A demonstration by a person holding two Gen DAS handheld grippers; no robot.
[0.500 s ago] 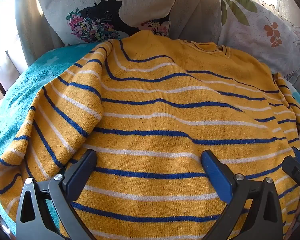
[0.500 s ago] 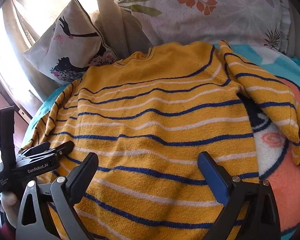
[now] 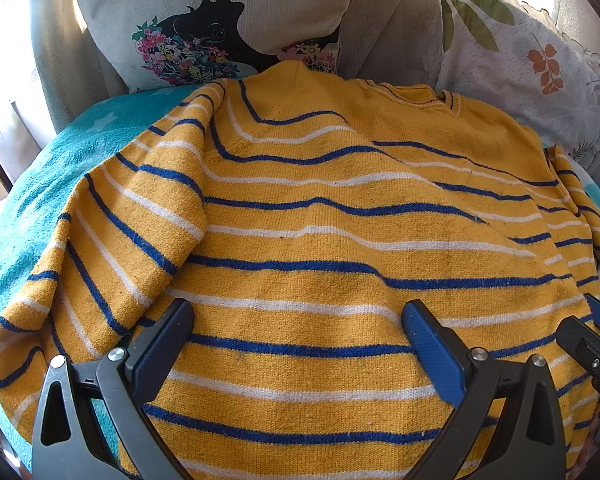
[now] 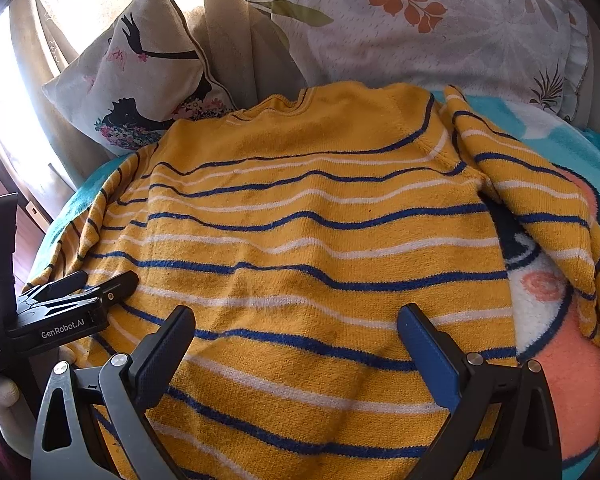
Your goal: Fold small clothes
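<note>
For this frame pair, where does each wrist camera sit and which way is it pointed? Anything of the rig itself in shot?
Left wrist: on the left gripper, facing the yellow striped sweater and bird pillow; its own open fingers show, the right gripper at the right edge.
Right wrist: on the right gripper, facing the sweater's right sleeve and leaf pillow; own open fingers show, the left gripper at left.
Shared: sweater, teal blanket, both pillows.

Each hand-held gripper, left (image 3: 296, 322) and right (image 4: 296, 326), has black arched arms with triangular cut-outs, silver screws at the joints and ribbed blue finger pads (image 3: 430, 350). White "GenRobot.AI" lettering marks the left one's black body.
</note>
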